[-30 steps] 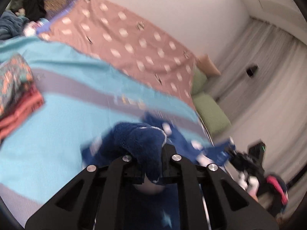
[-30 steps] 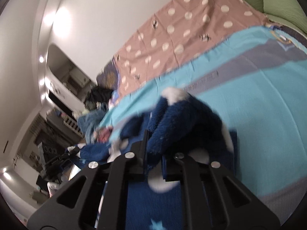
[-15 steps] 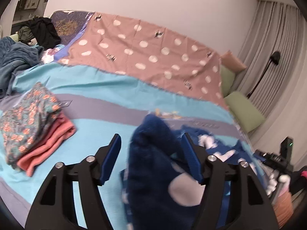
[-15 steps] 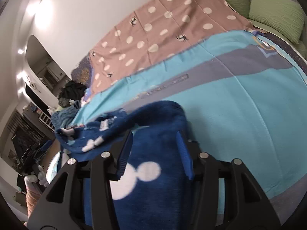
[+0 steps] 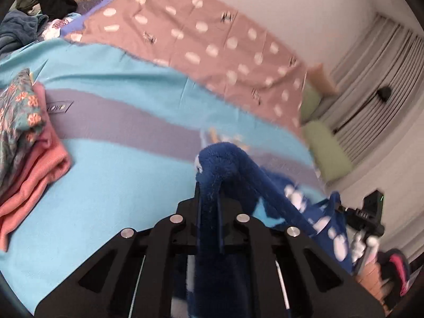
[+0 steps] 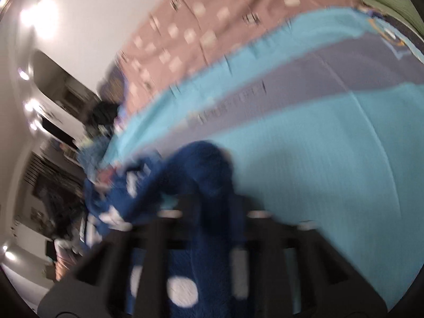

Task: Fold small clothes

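Jaws reclosed | both hand-held grippers pinching fleece garment (blue, bunched between fingers)

Dark blue fleece garment with white dots, centre. Turquoise blanket with a grey-purple stripe. Dusty-pink sheet with white spots above. Coral and floral folded clothes, left.

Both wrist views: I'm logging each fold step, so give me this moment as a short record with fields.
surface: turquoise bedspread with a grey stripe
garment: fluffy dark blue fleece with white dots, lifted between both grippers
left gripper: jaws have just closed again, clamped on the fleece
right gripper: jaws have just closed again, fleece pinched; view blurred
finished pile: folded floral and coral clothes, to the left in the left wrist view
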`<act>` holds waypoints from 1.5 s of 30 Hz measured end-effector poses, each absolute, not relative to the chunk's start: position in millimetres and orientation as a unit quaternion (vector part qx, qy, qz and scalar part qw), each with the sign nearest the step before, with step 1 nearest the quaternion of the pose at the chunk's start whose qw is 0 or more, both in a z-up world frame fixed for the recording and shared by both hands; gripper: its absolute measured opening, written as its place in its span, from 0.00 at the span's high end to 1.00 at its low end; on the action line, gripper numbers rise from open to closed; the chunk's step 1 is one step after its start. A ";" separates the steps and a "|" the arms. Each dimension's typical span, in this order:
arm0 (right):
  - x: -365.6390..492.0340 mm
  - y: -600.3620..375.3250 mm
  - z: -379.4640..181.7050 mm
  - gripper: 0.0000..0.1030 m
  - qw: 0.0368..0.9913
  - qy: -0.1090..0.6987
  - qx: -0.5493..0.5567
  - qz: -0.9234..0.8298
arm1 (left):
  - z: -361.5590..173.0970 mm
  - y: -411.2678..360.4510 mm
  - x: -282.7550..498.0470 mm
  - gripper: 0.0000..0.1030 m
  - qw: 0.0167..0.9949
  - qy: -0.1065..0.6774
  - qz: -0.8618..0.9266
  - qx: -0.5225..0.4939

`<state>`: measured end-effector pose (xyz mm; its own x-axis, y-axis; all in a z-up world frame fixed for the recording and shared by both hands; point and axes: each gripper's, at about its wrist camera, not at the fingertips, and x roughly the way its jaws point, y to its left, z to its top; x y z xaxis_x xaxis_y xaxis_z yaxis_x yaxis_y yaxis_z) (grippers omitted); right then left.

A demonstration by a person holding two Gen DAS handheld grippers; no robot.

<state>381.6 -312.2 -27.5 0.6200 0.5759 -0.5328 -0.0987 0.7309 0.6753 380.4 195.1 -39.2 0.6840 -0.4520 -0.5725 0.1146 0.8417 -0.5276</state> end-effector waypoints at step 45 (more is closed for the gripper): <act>156.5 -316.2 -29.3 0.57 0.790 0.354 0.280 0.416 | -47.3 -179.4 318.1 0.67 0.802 0.471 -0.359 0.078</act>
